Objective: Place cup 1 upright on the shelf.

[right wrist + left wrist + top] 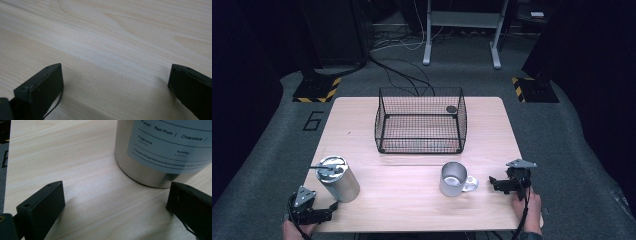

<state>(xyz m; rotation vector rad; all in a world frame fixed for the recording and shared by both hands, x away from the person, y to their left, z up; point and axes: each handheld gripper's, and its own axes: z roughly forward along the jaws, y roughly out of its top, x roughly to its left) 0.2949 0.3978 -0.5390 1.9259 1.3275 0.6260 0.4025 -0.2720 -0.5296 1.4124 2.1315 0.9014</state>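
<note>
While the steel canister [338, 178] stands upright at lower left of the bench [412, 165], just beyond the left gripper [331, 206], its jaws are held wide and empty, apparently for an approach. At lower right, the right gripper [493, 182] is likewise spread empty beside the mug [454, 179].

Looks like a lab/test cell: grey carpet floor [562, 140] w/ hazard-striped stand bases [317, 90] at 10 & 2 o'clock, loose cables [402, 70] at 12, dark surrounds.

Evenly lit table [412, 195] amid dark surroundings, soft shadows beside blurred jaws, mild graininess
</note>
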